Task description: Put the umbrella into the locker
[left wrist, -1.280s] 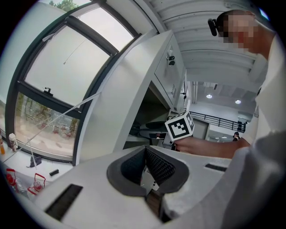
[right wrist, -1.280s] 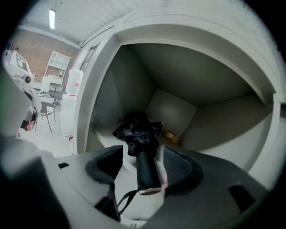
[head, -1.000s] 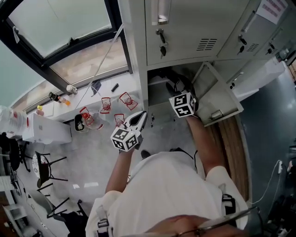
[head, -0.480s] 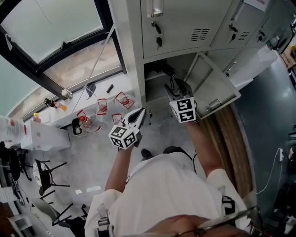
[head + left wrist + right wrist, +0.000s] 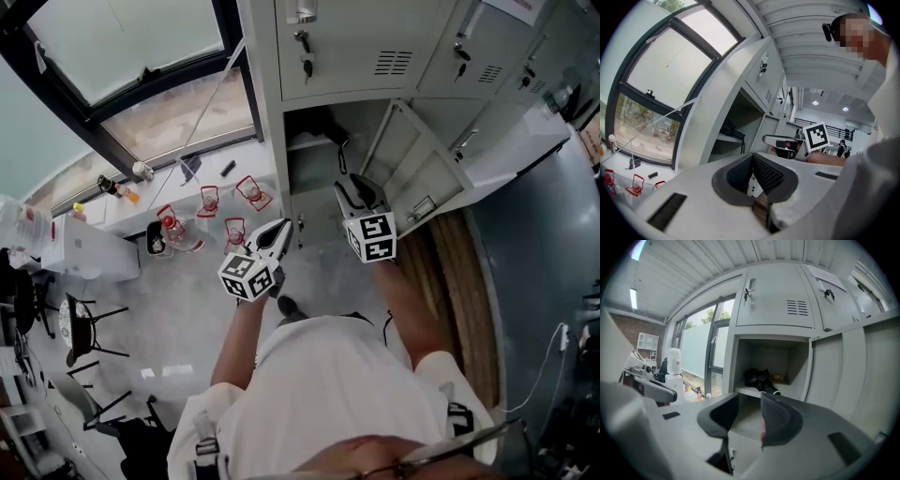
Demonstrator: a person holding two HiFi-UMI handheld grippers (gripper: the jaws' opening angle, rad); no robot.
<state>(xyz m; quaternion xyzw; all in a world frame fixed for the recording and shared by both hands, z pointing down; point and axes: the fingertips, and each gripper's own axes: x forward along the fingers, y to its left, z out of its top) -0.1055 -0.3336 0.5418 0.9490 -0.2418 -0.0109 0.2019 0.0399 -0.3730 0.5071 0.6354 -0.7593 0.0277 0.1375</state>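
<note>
Plainly the bank of grey lockers (image 5: 375, 56) rules the scene, and one compartment (image 5: 773, 362) in it stands open, its door (image 5: 412, 164) swung out to the right so that the mouth is free to reach into from the front. Inside, a shelf (image 5: 745, 391) crosses the compartment, and on it lies the umbrella (image 5: 760, 378), a black folded bundle set toward the back with what looks like its handle end pointing at the opening. Lying flat and well in from the edge, it seems unlikely to roll out or foul the door. By that reading the putting-in is done, and shutting the door is what could remain. The right gripper (image 5: 746, 404) sits in front of the opening, apart from the umbrella. Its jaws are about half open and closing, with nothing between them, which fits a hand that has no more to carry. The left gripper (image 5: 752, 159) hangs lower and to the left, beside the locker's side wall. Its jaws are together and empty, probably kept clear because one hand is enough for this job.
</note>
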